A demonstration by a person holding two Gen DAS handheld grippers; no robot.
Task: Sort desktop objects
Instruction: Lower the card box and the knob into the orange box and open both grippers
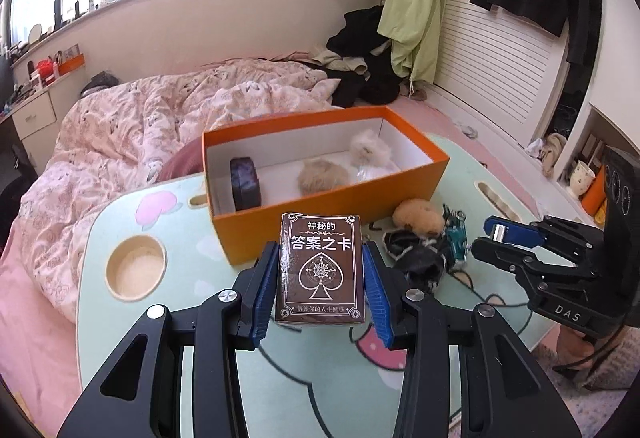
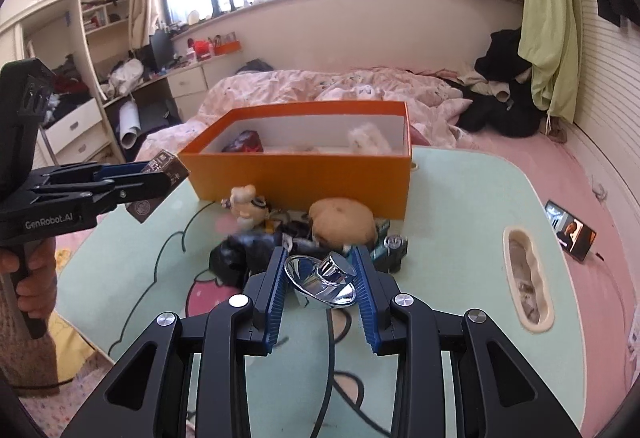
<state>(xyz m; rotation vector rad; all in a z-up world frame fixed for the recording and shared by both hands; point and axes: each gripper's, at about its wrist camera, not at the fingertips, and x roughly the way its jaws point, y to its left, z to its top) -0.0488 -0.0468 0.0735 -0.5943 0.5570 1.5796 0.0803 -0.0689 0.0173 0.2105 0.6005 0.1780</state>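
- Mint-green lap table (image 1: 168, 318) sits on the bed; we use it as the sorting surface.
- Orange cardboard box (image 1: 332, 214) stands open at the far side as our drop bin, with fluffy pom-poms (image 1: 320, 178) already inside.
- Unsorted pile (image 2: 304, 234), including a tan plush (image 2: 344, 224), lies just in front of the box.
- Left gripper (image 1: 320, 270) is clamped narrow on a brown card deck (image 1: 320, 270), held off the table, probably bound for the box.
- Right gripper (image 2: 320, 280) pinches a chrome funnel-shaped piece (image 2: 320, 280), also held up.
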